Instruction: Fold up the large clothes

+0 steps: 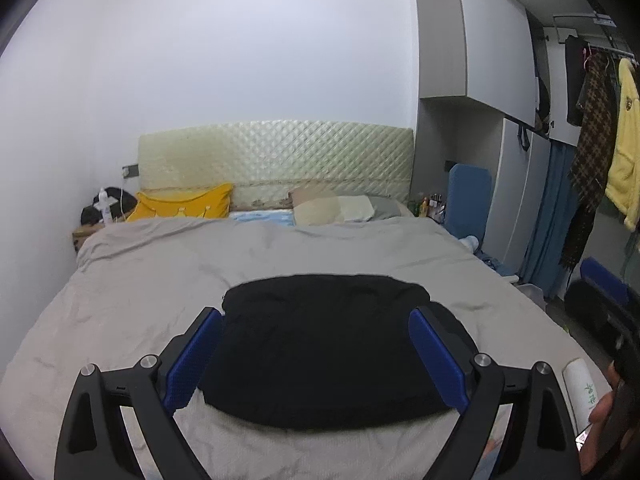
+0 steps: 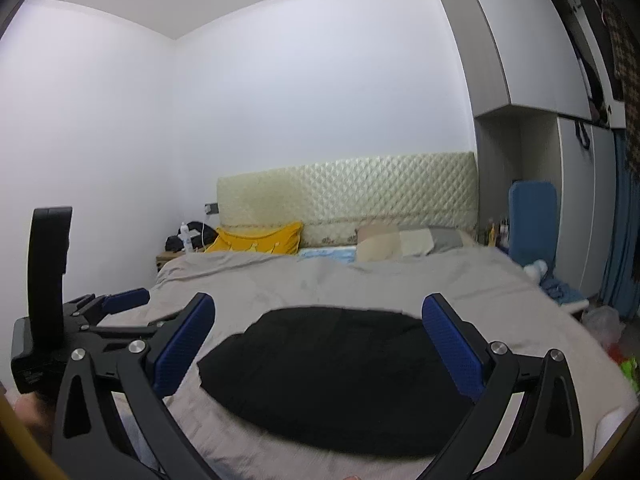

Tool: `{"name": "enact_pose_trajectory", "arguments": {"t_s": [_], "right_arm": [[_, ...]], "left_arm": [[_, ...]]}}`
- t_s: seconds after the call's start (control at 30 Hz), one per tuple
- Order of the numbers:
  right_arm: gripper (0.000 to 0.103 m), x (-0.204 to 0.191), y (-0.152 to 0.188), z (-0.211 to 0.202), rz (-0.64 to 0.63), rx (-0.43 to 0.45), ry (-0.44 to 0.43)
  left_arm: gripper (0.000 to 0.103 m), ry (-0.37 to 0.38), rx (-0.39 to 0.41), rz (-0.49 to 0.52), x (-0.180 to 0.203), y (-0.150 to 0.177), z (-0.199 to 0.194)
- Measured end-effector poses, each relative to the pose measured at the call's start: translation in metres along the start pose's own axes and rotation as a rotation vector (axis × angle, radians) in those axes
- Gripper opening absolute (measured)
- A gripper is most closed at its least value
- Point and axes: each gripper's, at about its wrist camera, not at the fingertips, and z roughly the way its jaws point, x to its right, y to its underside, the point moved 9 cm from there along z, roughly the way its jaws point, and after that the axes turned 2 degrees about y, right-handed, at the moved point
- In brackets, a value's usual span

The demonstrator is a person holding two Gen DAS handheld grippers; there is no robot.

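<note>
A home bedroom: a bed (image 1: pixel 160 280) under a grey cover, with a quilted headboard (image 1: pixel 276 156), a yellow pillow (image 1: pixel 184 202) and beige ones at its head. A tall wardrobe (image 1: pixel 472 48) fills the right wall, and coats (image 1: pixel 600 128) hang from a rail beside it.

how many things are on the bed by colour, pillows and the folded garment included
black: 1, the folded garment
yellow: 1, the pillow at the headboard
beige: 1, the pillow on the other side
grey: 1, the pillow partly hidden behind the beige one
total: 4, all lying on the grey-beige duvet
</note>
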Motion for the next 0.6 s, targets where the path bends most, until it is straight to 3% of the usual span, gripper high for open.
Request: {"name": "enact_pose_trajectory", "arguments": {"t_s": [0.13,0.3,0.6], "right_arm": [[0.103,-0.005,0.022,-0.001,-0.017,-0.030,0.006],[0.103,-0.001,0.046,0.006,-0.004,-0.068,0.020],[0.103,0.014,0.082,0.010,0.028,-0.144,0.068]], "left_arm": [[0.095,-0.007,-0.008,-0.005,-0.003,0.024,-0.001],[0.095,-0.024,-0.093,0.029,0.000,0.059,0.015],[0.094,-0.020,-0.109,-0.003,-0.006,0.072,0.018]]}}
